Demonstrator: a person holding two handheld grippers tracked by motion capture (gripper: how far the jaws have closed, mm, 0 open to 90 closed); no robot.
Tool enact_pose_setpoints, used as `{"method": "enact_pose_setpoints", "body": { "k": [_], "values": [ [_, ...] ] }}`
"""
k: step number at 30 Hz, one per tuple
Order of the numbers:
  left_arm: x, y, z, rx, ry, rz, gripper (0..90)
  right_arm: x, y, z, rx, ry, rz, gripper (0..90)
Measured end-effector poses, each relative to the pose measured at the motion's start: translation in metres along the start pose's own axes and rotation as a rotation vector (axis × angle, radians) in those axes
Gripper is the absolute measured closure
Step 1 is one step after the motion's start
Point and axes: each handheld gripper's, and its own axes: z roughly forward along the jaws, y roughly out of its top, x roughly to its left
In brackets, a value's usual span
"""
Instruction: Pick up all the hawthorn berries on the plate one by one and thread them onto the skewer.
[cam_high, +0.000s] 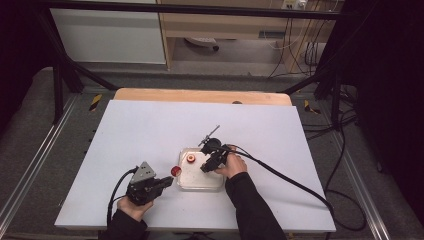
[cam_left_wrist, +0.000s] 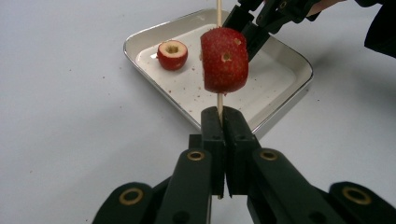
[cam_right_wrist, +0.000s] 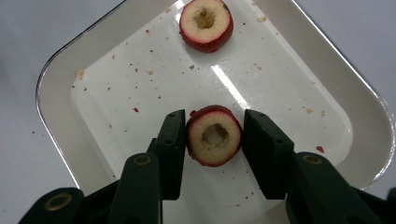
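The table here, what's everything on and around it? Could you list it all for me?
Table: one, white top, in the middle of the high view.
Tray: one, white with a shiny rim, near the table's front edge.
Cored fruit pieces: three, red skin with pale flesh; one lying alone in the tray, one between the right gripper's jaws, one threaded on the skewer.
Skewer: one, thin pale wood, upright in the left gripper.
Left gripper: one, black, shut on the skewer, left of the tray.
Right gripper: one, black, over the tray, left pad touching the fruit, right pad apart.
Hands: two, dark sleeves, at the bottom edge.
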Motion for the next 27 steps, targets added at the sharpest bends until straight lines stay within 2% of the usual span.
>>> {"method": "enact_pose_setpoints", "body": {
  "k": [6,11,18,22,27],
  "values": [
    [-0.001,0.000,0.000,-0.001,0.000,0.001,88.1,-0.001,0.000,-0.001,0.006,0.000,0.018,60.9],
    [-0.001,0.001,-0.001,-0.011,0.003,-0.001,88.0,-0.001,0.001,-0.012,-0.052,0.013,0.074,61.1],
    [-0.002,0.001,-0.004,-0.028,0.010,-0.001,88.1,0.000,-0.001,-0.037,-0.186,0.055,0.189,61.2],
    [-0.004,0.002,-0.005,-0.037,0.011,-0.003,88.1,0.001,-0.008,-0.049,-0.293,0.102,0.248,61.2],
    [-0.007,0.003,-0.007,-0.049,0.010,-0.007,88.1,0.003,-0.022,-0.059,-0.434,0.150,0.299,61.3]
  ]
}}
